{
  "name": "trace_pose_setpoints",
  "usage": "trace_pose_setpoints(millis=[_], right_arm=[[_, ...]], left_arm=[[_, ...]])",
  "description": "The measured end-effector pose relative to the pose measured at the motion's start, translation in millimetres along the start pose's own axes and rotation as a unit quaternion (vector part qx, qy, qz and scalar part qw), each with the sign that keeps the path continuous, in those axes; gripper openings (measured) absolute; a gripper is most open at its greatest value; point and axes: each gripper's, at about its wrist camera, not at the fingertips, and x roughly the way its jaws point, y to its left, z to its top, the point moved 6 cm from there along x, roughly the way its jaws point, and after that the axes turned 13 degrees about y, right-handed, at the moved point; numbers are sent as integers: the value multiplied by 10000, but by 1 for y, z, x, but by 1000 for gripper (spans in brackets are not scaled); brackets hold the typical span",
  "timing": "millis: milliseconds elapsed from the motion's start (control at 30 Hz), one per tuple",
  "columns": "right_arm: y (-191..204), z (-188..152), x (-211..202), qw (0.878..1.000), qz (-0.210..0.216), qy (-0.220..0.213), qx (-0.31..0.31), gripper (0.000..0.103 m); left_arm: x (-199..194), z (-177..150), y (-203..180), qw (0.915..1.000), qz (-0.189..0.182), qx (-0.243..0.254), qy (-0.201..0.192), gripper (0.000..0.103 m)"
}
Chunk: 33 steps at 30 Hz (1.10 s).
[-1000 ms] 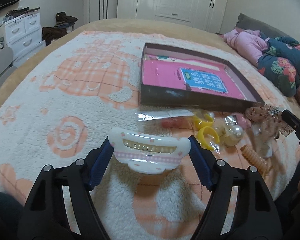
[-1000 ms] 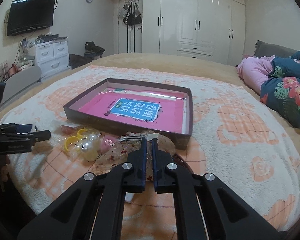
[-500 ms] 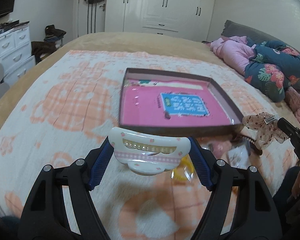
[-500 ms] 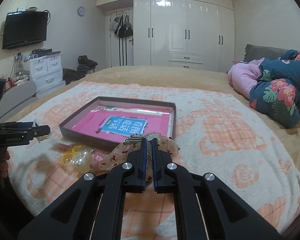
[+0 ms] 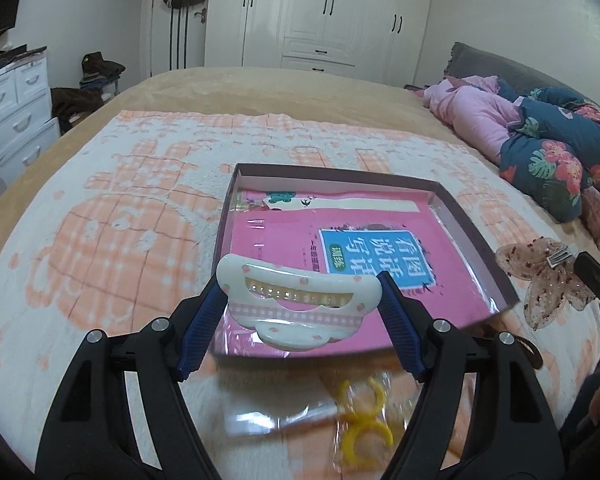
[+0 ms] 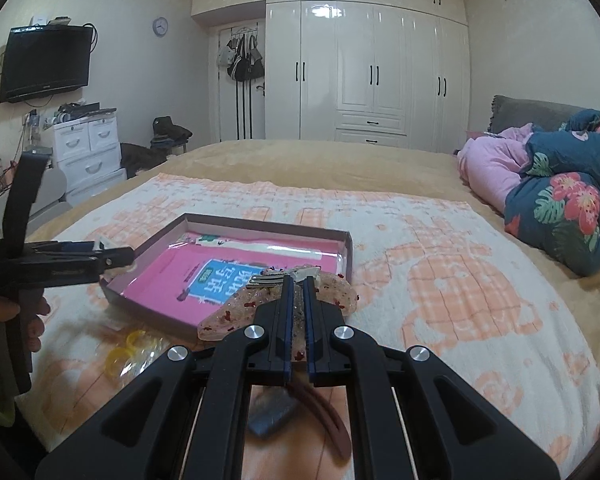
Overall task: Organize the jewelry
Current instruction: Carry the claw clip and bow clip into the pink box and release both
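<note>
My left gripper (image 5: 300,300) is shut on a white hair clip (image 5: 296,304) with pink dots, held by its two ends above the near edge of the shallow box (image 5: 476,236). The box has dark walls and a pink printed sheet inside. My right gripper (image 6: 296,280) is shut on a translucent speckled butterfly hair clip (image 6: 340,292), held over the box's (image 6: 348,240) near right corner. In the left wrist view that butterfly clip (image 5: 540,280) hangs beside the box's right wall. In the right wrist view the left gripper (image 6: 116,258) reaches in from the left.
Yellow rings (image 5: 364,420) in clear wrapping lie on the blanket below the box, also visible as yellow rings (image 6: 124,350) in the right wrist view. A dark red hoop (image 6: 320,412) lies under my right gripper. Folded bedding (image 5: 540,140) is piled at the right; drawers (image 6: 88,152) stand at the left.
Both grippers have risen and moved forward toward the box with their clips. The loose pile of accessories has slid down and mostly out of view beneath them.
</note>
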Motion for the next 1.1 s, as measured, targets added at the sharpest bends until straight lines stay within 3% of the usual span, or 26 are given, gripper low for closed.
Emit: trace_pose_setpoints(millis=[500, 833, 933, 1067, 1100], right_arm=[[17, 35, 64, 9998, -102, 186, -51, 5], [12, 29, 109, 9972, -104, 726, 135, 6], [9, 23, 114, 9961, -28, 844, 244, 7], [8, 18, 108, 9963, -28, 829, 231, 12], [8, 16, 106, 9963, -8, 828, 239, 17]], left_arm=[[48, 20, 5, 9998, 65, 56, 198, 66], [61, 18, 11, 9994, 52, 1, 331, 66], [59, 18, 10, 9995, 74, 34, 305, 72], [55, 18, 8, 9996, 87, 64, 246, 72], [54, 18, 8, 9997, 87, 68, 221, 72]])
